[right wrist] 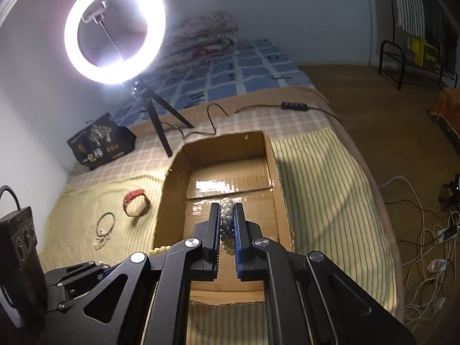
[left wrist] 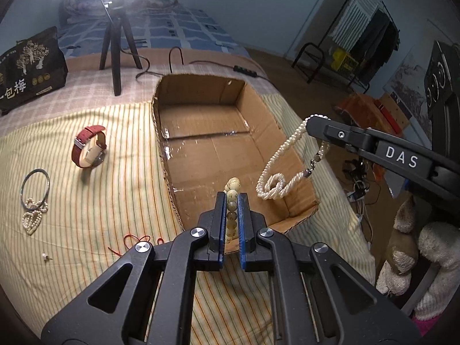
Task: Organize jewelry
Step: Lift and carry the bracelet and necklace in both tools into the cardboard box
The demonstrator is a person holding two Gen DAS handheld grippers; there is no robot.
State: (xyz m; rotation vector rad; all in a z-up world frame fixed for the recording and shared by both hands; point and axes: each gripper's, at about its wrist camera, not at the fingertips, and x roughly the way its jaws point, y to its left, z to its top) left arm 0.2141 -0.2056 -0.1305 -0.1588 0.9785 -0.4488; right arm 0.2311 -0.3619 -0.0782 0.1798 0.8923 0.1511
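My left gripper [left wrist: 231, 198] is shut on a cream bead bracelet [left wrist: 231, 201] and holds it over the near edge of the open cardboard box [left wrist: 201, 155]. My right gripper [right wrist: 227, 210] is shut on a white pearl necklace [right wrist: 226, 205], which dangles above the box [right wrist: 230, 178]; in the left wrist view the necklace [left wrist: 283, 169] hangs from the right gripper [left wrist: 312, 120] over the box's right wall. A red-strap watch [left wrist: 89, 149], a silver bangle [left wrist: 36, 187] and a small pearl string [left wrist: 32, 218] lie on the striped cloth left of the box.
A ring light on a tripod [right wrist: 115, 28] stands behind the box, with a black bag [left wrist: 28, 69] at the far left. A red cord [left wrist: 135, 241] and a small pearl stud [left wrist: 45, 256] lie on the cloth. Cables [right wrist: 425, 244] cover the floor at right.
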